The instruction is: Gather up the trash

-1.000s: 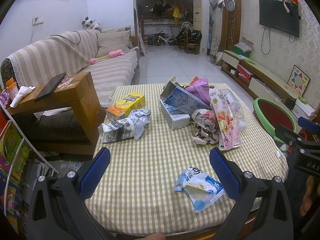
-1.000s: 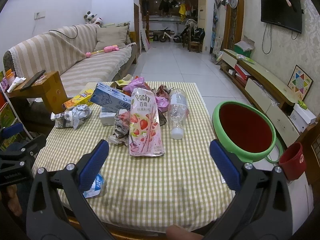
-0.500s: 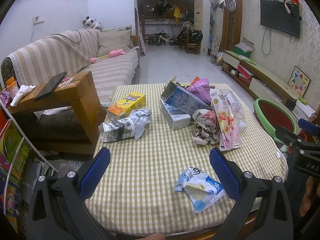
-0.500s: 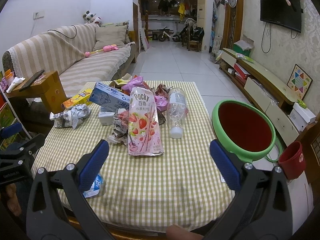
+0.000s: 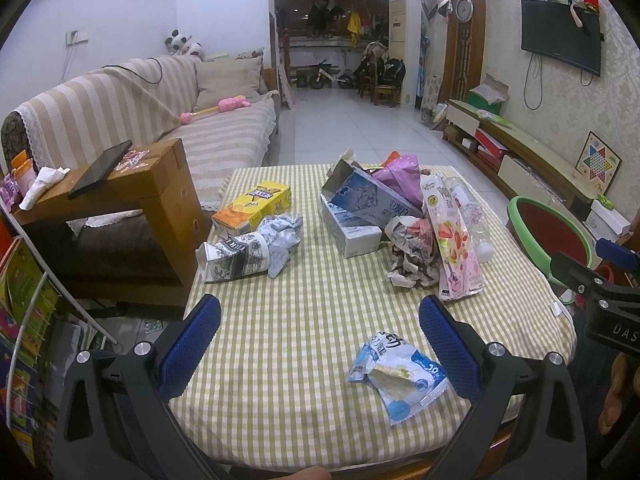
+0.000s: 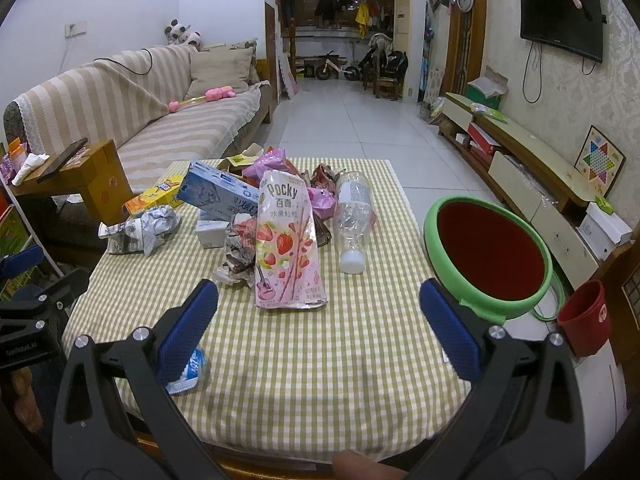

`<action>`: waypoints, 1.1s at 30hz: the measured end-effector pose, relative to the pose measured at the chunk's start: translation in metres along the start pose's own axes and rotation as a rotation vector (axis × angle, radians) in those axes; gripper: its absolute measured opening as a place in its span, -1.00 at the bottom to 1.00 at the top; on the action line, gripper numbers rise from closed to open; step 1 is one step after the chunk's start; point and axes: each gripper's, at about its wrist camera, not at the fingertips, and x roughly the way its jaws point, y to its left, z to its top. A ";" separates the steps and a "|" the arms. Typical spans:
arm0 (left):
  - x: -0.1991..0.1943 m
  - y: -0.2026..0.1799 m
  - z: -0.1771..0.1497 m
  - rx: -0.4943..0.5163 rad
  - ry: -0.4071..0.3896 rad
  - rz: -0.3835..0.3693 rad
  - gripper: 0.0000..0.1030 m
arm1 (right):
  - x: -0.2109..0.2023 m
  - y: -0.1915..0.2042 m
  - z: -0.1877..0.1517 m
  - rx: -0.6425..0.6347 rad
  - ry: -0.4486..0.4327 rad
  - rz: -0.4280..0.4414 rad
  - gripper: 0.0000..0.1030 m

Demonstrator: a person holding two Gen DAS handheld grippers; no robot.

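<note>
Trash lies on a checked tablecloth [image 5: 304,320]: a blue-white snack wrapper [image 5: 396,372] near the front edge, a pink Pocky bag [image 6: 286,240], a clear plastic bottle [image 6: 352,216], a blue carton [image 5: 372,204], a yellow box [image 5: 252,210], crumpled paper [image 5: 248,252] and a purple bag [image 5: 400,180]. A green bin with a red inside [image 6: 488,252] stands right of the table. My left gripper [image 5: 318,344] is open and empty, just left of the wrapper. My right gripper [image 6: 318,328] is open and empty, in front of the Pocky bag.
A wooden side table [image 5: 112,200] with a phone on it stands left of the table, a striped sofa [image 5: 160,112] behind it. A small red bucket [image 6: 586,316] sits beside the bin. A TV bench [image 6: 532,172] runs along the right wall.
</note>
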 end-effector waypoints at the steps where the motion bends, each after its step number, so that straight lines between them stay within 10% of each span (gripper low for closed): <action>1: 0.000 0.000 0.000 -0.001 0.001 0.000 0.85 | 0.000 0.000 0.000 0.001 0.001 0.001 0.93; 17: 0.008 -0.002 -0.005 -0.003 0.033 -0.025 0.85 | 0.007 -0.001 0.002 0.007 0.021 0.002 0.93; 33: 0.066 -0.020 -0.029 -0.006 0.307 -0.145 0.85 | 0.052 -0.020 -0.001 0.013 0.143 -0.006 0.93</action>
